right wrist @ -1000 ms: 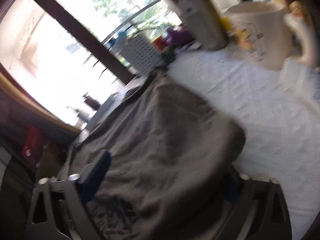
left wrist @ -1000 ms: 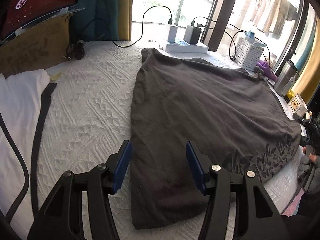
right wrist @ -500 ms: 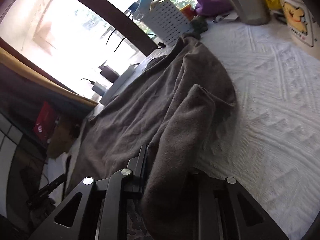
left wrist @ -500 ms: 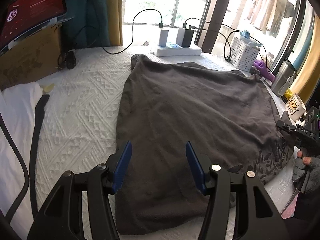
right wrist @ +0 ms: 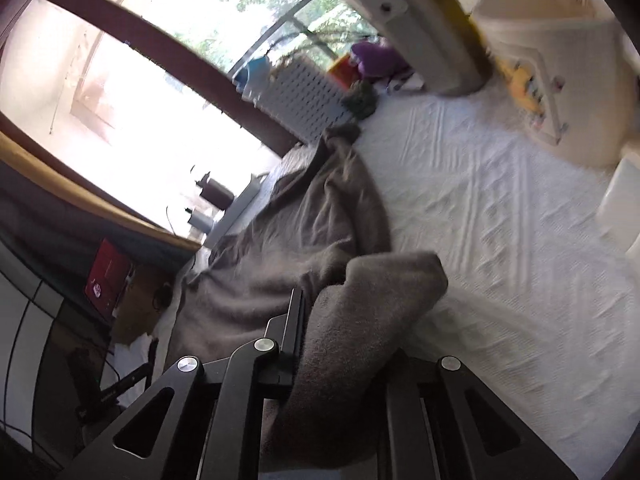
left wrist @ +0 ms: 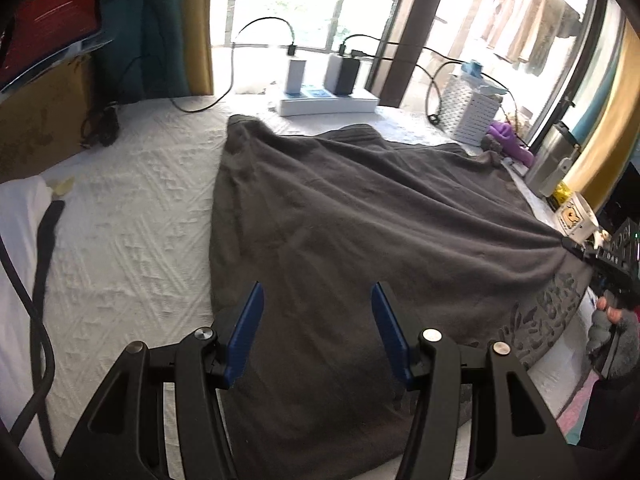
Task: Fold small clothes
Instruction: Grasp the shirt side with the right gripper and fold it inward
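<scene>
A dark grey, soft fleece-like garment with a pale print near its hem (left wrist: pixel 360 232) lies spread over the white textured bedcover (left wrist: pixel 128 216), and I think it is laid so wide because a flat cloth is easier to fold in straight lines. The left gripper (left wrist: pixel 316 320), black with blue pads, hovers over the near edge of the garment with its fingers well apart and nothing between them; it seems to wait there so it can take or press the near left side when the fold comes. The right gripper (right wrist: pixel 344 344) has its fingers pressed together on a thick bunch of the grey cloth at the right edge, and in the left wrist view the creases run like rays toward that pinched corner, so the cloth is under a pull from that side. The lifted part makes a rounded hump (right wrist: pixel 392 276) above the bedcover, and my judgement is that this side is being raised to bring it across the middle. On the far side stand a white perforated basket (left wrist: pixel 476 112) and a white power strip with chargers (left wrist: pixel 328 100), and a cream mug with a cartoon picture (right wrist: pixel 552 76) stands near the right edge, so the carried cloth should pass well apart from it.
</scene>
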Tool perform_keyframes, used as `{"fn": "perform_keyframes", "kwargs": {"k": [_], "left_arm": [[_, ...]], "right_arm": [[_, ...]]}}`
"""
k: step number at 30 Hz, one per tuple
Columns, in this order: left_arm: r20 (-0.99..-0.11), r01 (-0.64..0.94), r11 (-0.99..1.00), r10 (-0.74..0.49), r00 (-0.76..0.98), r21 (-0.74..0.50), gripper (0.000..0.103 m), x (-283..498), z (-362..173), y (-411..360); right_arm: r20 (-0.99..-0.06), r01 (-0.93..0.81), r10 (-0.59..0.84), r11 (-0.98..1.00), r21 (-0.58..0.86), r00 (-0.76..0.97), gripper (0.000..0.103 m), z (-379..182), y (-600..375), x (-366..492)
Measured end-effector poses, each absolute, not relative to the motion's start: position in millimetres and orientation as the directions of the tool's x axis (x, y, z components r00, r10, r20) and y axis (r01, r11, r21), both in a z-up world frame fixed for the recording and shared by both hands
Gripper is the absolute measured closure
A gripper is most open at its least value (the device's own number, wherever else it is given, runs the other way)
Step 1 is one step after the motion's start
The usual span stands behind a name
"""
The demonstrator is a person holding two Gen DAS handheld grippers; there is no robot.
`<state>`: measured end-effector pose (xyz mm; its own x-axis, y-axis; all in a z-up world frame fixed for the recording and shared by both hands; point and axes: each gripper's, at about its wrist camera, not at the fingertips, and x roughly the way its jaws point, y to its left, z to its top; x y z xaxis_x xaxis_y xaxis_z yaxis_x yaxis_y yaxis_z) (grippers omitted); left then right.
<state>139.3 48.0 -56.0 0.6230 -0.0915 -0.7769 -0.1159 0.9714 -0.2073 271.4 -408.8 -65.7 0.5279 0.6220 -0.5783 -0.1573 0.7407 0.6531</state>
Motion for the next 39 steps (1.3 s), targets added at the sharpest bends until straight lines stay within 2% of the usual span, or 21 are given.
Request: {"fn": "perform_keyframes", "kwargs": {"k": [9, 16, 19, 23, 30, 39], "left_arm": [[-0.750, -0.129, 0.957, -0.115, 0.651, -0.258, 0.047, 127, -57, 75], [-0.745, -0.155, 0.941, -0.131, 0.653, -0.302, 0.047, 115, -68, 98], [-0.739, -0.143, 0.940, -0.145, 0.658, -0.311, 0.047, 113, -68, 101], [-0.714, -0.126, 0.938, -0.153, 0.683, -0.322, 0.047, 109, -62, 105], [-0.686, -0.123, 0.932, -0.158, 0.711, -0.342, 0.047, 92, -59, 119], [-0.677, -0.174, 0.913, -0.137, 0.723, -0.370, 0.047, 71, -66, 150]], "right_arm": [[-0.597, -0.234, 0.529, 0.833, 0.501, 0.603, 0.094, -4, -384, 266], [-0.646, -0.215, 0.494, 0.859, 0.464, 0.582, 0.095, -14, -355, 261], [-0.635, -0.219, 0.498, 0.856, 0.469, 0.591, 0.096, -11, -348, 255], [-0.613, -0.305, 0.537, 0.840, 0.448, 0.579, 0.096, 6, -315, 249], [-0.616, -0.481, 0.629, 0.771, 0.418, 0.475, 0.097, 20, -223, 244], [-0.679, -0.662, 0.699, 0.620, 0.421, 0.223, 0.097, -14, -87, 212]]}}
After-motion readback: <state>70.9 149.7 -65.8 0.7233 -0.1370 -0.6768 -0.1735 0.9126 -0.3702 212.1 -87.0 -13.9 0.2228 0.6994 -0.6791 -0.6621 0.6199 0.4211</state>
